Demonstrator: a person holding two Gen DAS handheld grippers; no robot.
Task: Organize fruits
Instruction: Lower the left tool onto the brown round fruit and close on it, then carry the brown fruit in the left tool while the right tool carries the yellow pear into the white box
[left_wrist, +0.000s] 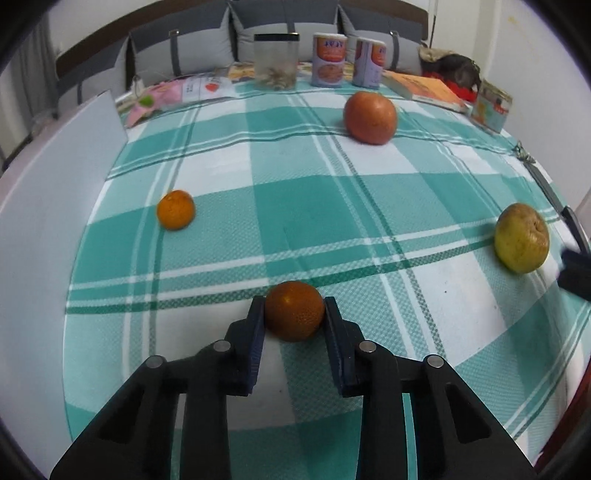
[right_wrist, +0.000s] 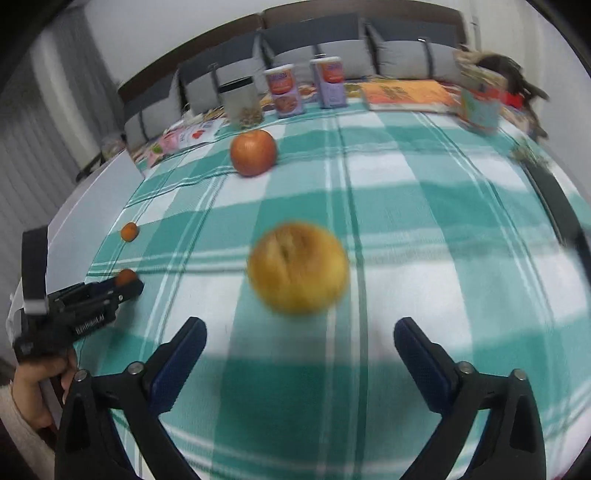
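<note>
On checked cloth (left_wrist: 295, 206), left claw (left_wrist: 294, 308) clamping orange (left_wrist: 294, 310), right claw (right_wrist: 300, 332) spread before pear (right_wrist: 298, 267).

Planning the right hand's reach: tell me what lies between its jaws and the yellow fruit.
Only bare checked cloth, per the right wrist view; the yellow fruit sits ahead.

checked cloth (left_wrist: 295, 206), oranges, apple, pear

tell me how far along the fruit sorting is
Nothing looks grouped yet: the fruits lie scattered on the checked cloth. In hand: the left tongs grip a mandarin. The open right tongs face the yellow pear without touching it. Left: the second mandarin and the red apple.
</note>
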